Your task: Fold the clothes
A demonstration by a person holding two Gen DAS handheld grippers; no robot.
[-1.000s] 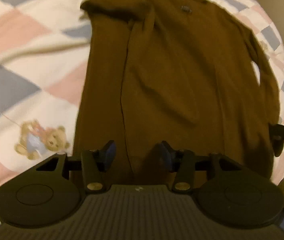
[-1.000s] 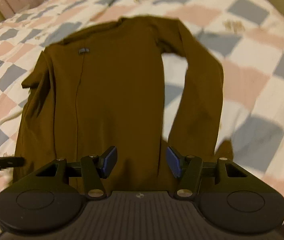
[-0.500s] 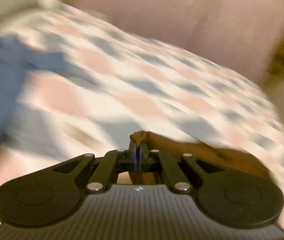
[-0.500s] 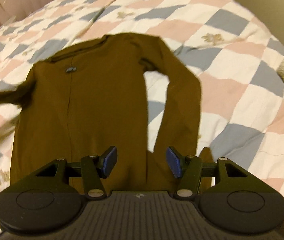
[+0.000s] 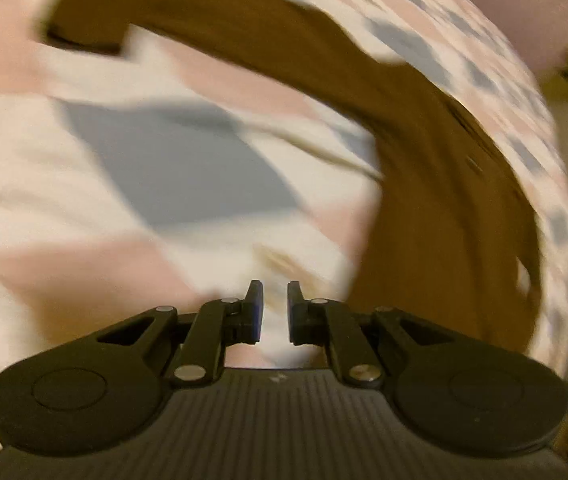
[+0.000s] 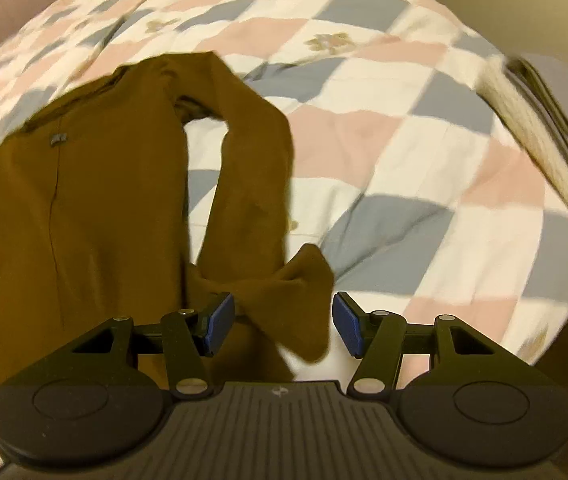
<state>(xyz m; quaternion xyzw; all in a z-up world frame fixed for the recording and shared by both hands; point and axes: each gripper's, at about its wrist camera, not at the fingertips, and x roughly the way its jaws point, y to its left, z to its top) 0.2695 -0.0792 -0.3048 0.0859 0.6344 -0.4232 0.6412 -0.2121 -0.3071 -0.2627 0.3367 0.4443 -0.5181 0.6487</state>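
A brown long-sleeved shirt point(image 6: 83, 208) lies flat on the checked quilt point(image 6: 424, 168). Its right sleeve point(image 6: 251, 200) runs down beside the body and its cuff point(image 6: 304, 296) lies crumpled between the fingers of my right gripper point(image 6: 283, 322), which is open and empty. In the blurred left wrist view the shirt body point(image 5: 444, 232) is at the right and its left sleeve point(image 5: 211, 24) stretches out to the upper left. My left gripper point(image 5: 271, 310) is narrowly open and empty over the quilt point(image 5: 143, 184), left of the shirt.
A cream fleecy item with dark folded cloth point(image 6: 540, 120) lies at the quilt's right edge. A pinkish curtain or wall point(image 5: 524, 4) stands behind the bed.
My left gripper, shut on the left sleeve half a second ago, has let it go and opened slightly; the sleeve now lies stretched out. My right gripper has moved right, over the right cuff.
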